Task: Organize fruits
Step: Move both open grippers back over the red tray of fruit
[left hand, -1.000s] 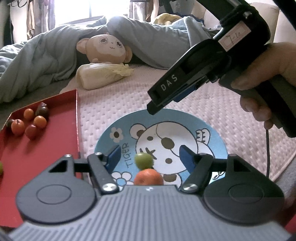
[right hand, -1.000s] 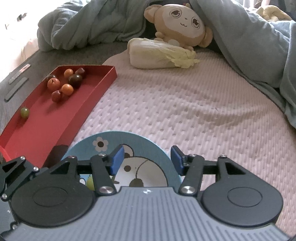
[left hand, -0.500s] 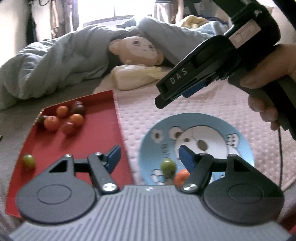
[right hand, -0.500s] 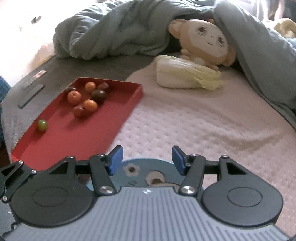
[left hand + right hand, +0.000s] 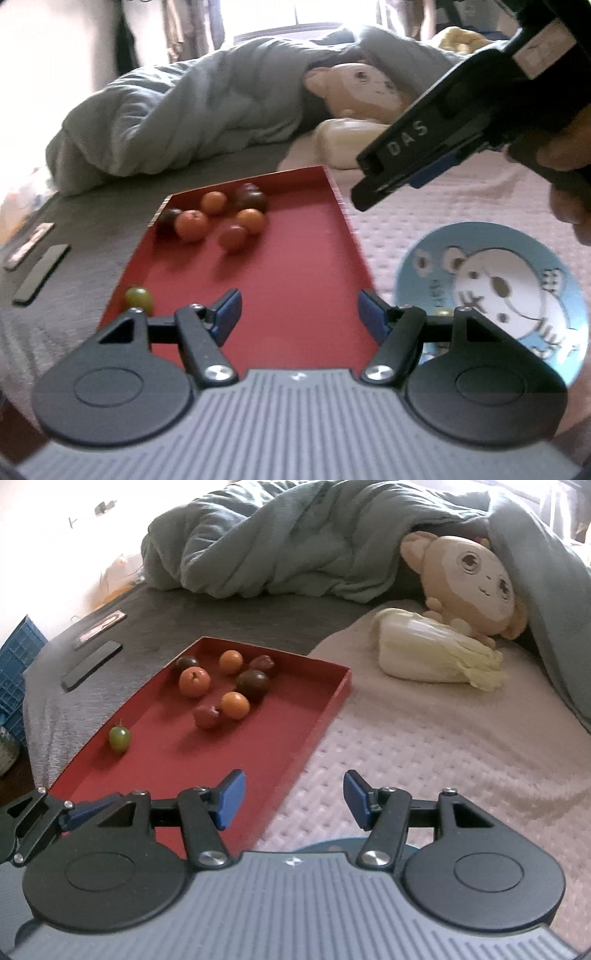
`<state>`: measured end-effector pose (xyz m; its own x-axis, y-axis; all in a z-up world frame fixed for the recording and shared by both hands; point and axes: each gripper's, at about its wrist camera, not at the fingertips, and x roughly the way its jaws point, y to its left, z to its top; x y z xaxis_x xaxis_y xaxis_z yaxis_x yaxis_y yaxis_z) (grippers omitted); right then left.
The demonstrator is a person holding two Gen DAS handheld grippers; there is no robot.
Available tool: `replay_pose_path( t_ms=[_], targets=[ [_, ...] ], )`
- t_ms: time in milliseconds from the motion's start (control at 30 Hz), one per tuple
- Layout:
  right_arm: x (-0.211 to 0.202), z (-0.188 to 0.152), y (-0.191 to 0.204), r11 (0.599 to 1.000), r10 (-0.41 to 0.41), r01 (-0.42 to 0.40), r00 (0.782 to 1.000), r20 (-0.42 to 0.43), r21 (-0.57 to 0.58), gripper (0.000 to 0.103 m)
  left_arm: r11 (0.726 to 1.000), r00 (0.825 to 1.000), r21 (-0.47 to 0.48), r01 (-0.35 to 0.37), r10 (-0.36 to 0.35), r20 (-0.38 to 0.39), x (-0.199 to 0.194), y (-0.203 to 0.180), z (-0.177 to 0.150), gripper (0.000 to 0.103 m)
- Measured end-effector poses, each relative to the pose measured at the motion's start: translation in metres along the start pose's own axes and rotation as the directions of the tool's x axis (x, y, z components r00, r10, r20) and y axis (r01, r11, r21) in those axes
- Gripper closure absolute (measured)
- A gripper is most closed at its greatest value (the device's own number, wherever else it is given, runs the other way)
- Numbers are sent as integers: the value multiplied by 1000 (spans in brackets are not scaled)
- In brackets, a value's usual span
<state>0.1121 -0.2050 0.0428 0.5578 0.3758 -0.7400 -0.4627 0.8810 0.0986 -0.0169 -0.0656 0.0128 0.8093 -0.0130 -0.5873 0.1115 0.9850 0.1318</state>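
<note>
Red tray [image 5: 325,701] holding small fruits [image 5: 221,686], lone green grape [image 5: 119,738], both claws released, empty

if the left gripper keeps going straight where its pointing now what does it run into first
Most likely the bare floor of the red tray: the open, empty left gripper points down at it. The fruit cluster lies farther along. Depth is hard to judge.

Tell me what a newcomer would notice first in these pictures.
The red tray on the bed grabs the eye, with a cluster of small orange and dark fruits at its far end and one green grape alone by its left wall. Behind it a plush monkey peeks from under a grey-blue blanket, a cabbage in front of it.
</note>
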Motion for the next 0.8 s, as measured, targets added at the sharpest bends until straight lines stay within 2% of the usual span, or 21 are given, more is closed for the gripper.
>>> replay_pose_path(
  t_ms=[467,633,800],
  targets=[
    [30,11,24,999,29,-30,999,-37,-37,38,992,993,-67,-110,108,-41,18,38,-7,32],
    [38,14,30,998,38,-40,998,-45,-45,38,974,979,-107,-198,192,-61,26,55,-11,33],
    [47,15,32,998,37,-40,998,-60,-48,38,956,967,-156,-248,236,-95,38,71,-10,35]
  ],
)
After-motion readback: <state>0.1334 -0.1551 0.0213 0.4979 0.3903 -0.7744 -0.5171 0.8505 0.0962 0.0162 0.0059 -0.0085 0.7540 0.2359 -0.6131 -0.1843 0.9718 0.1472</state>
